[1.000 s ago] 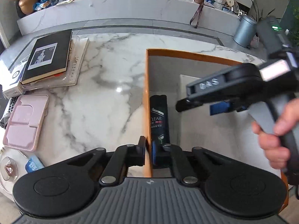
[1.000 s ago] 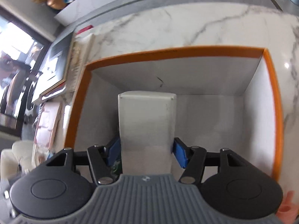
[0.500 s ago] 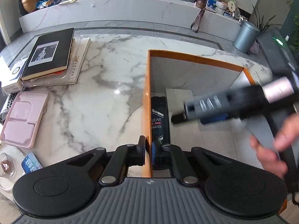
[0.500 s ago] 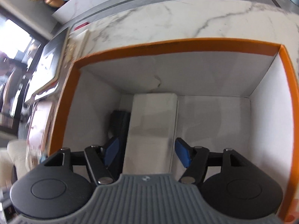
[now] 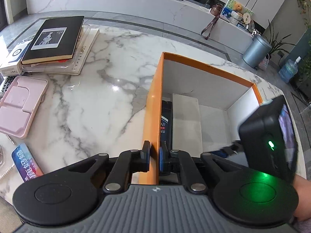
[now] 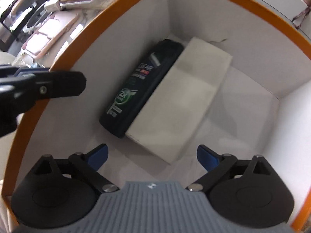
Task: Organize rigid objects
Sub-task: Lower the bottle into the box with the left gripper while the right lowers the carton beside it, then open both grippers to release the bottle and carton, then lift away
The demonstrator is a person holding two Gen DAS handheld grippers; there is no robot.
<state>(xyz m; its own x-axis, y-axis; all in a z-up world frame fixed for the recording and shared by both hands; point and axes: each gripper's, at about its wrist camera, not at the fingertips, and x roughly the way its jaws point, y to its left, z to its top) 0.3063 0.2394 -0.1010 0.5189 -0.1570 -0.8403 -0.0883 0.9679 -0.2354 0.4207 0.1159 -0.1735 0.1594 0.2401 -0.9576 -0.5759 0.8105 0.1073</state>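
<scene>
Left gripper (image 5: 154, 156) clamps the orange box (image 5: 153, 104) wall; right gripper (image 6: 152, 156) hangs spread apart — white block (image 6: 182, 101) at 12 o'clock, black bottle (image 6: 140, 85) touching its left

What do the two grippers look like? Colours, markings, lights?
Both alike: the left gripper and right gripper have black linkage arms, round black side discs, blue finger pads, silver pivot pins and a ribbed grey centre plate. The right one's black box shows a green light.

box (image 6: 252, 58) right half: bare floor | left: bottle (image 6: 140, 85), white carton (image 6: 180, 101) against wall
</scene>
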